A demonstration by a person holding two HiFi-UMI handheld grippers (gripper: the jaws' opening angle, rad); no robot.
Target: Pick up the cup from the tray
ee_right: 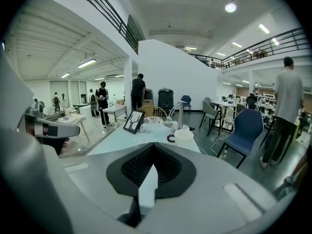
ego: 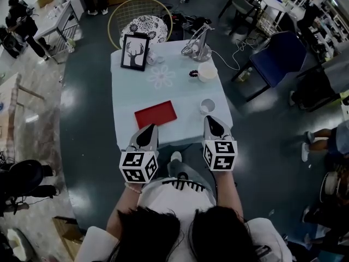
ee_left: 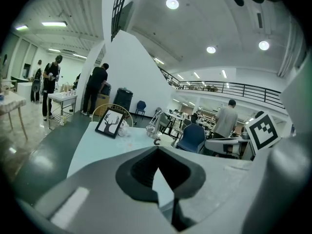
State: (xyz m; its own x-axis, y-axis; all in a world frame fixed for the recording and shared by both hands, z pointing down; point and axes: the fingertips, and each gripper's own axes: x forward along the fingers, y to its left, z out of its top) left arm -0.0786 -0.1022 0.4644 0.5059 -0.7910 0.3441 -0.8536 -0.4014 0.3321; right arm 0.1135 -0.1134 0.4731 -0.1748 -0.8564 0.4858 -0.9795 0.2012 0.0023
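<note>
A small white cup (ego: 207, 106) is seen on the worktop (ego: 163, 83), right of the red tray (ego: 156, 114) and apart from it. It is judged light, rigid and breakable, best taken across the rim. The left hand-held gripper (ego: 151, 130) and the right hand-held gripper (ego: 211, 120) are closed on nothing.

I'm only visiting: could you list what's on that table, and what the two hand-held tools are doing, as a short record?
Table: pale blue cloth
Tray: red tray, nothing on it
Cup: small white cup, on the cloth right of the tray
Far end: deer picture, white bowl
Left tool: shut, empty, at the near edge
Right tool: shut, empty, just short of the cup
</note>
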